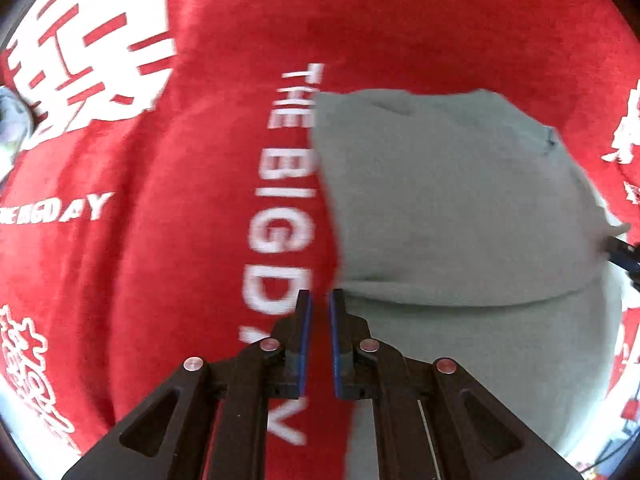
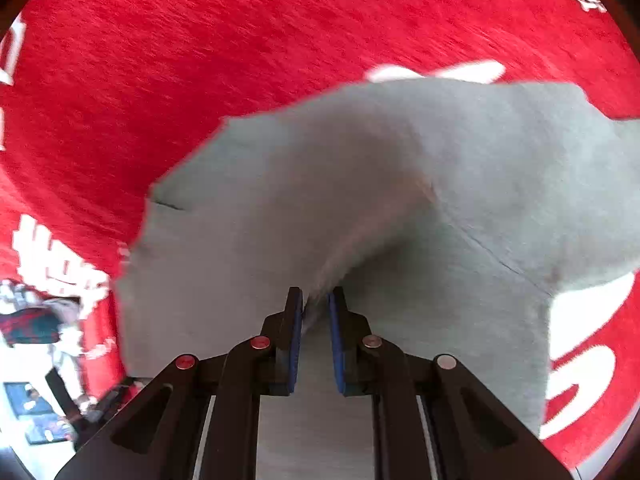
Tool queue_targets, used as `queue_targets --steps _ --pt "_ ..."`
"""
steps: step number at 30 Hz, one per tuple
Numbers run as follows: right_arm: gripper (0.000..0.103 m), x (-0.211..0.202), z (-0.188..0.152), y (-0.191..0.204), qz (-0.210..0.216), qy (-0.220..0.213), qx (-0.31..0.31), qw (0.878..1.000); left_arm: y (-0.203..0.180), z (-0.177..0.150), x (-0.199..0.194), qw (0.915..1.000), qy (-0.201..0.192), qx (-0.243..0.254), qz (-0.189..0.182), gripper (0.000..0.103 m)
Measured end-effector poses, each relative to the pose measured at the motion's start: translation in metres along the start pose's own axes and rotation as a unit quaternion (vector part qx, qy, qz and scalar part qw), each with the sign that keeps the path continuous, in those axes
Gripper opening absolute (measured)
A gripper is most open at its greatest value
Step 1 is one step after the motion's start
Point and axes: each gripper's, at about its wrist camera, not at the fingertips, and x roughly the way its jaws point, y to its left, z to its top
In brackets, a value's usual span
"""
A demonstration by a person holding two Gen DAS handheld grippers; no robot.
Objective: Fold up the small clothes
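Left wrist view: rides above my left gripper [image 1: 320, 300], looking steeply down, close over the red cloth [image 1: 160, 240] and the grey garment's [image 1: 460, 200] left edge.
Right wrist view: rides above my right gripper [image 2: 316, 300], looking steeply down, closer, right above the garment [image 2: 400, 160].
Shared: the grey garment and the red cloth [image 2: 200, 40] around it.

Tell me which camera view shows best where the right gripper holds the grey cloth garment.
The right wrist view. There the right gripper pinches a raised ridge of the grey cloth garment between its blue pads. The left wrist view shows the garment flat on the red printed cloth, and only a dark tip at its right edge.
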Motion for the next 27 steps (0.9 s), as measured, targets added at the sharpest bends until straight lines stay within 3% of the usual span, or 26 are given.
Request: queue_targets --steps 1,4,5,6,7,10,12,15,17,19,20,24,27 --pt "0.015 0.001 -0.002 -0.008 -0.002 0.006 0.018 1.000 0.011 0.000 0.003 0.9997 0.006 -0.014 0.017 0.009" --pt "0.018 -0.008 -0.008 -0.034 0.029 0.003 0.079 0.996 0.036 0.003 -0.002 0.9985 0.019 -0.050 0.016 0.009" --pt "0.034 -0.012 -0.009 -0.040 0.036 0.001 0.090 0.995 0.039 0.004 -0.007 0.9984 0.020 -0.050 0.018 0.009" --pt "0.057 -0.015 -0.010 -0.046 0.047 -0.003 0.100 0.994 0.041 0.005 -0.013 0.9986 0.015 -0.049 0.015 0.009" --pt "0.062 -0.017 -0.009 -0.049 0.056 -0.007 0.108 0.993 0.041 0.002 -0.020 0.9988 0.009 -0.046 0.012 0.009" --pt "0.060 -0.017 0.003 -0.055 0.075 -0.016 0.130 0.989 0.028 0.005 -0.030 0.9996 -0.005 -0.029 -0.003 0.009" --pt "0.035 -0.014 0.011 -0.051 0.085 -0.020 0.132 0.987 0.014 0.009 -0.035 0.9996 -0.016 -0.019 -0.015 0.009" --pt "0.029 -0.007 0.020 -0.040 0.043 -0.007 0.106 0.993 -0.014 0.018 -0.030 0.9994 -0.022 0.002 -0.026 0.009" --pt "0.023 -0.002 0.019 -0.040 0.013 0.003 0.098 0.995 -0.034 0.016 -0.020 0.9997 -0.004 0.024 -0.008 0.009" --pt "0.028 -0.008 0.016 -0.041 -0.003 0.006 0.094 0.996 -0.040 0.013 -0.001 0.9989 0.015 0.038 0.022 0.009" --pt "0.030 -0.013 0.014 -0.043 -0.013 0.007 0.090 0.996 -0.043 0.010 -0.001 0.9986 0.005 0.043 0.031 0.010" --pt "0.059 -0.028 0.000 -0.059 0.023 0.007 0.100 0.995 -0.048 0.004 -0.011 0.9979 0.010 0.052 0.038 0.010" --pt "0.059 -0.039 -0.010 -0.070 0.042 0.008 0.107 0.993 -0.053 0.000 -0.020 0.9982 0.018 0.048 0.031 0.010"
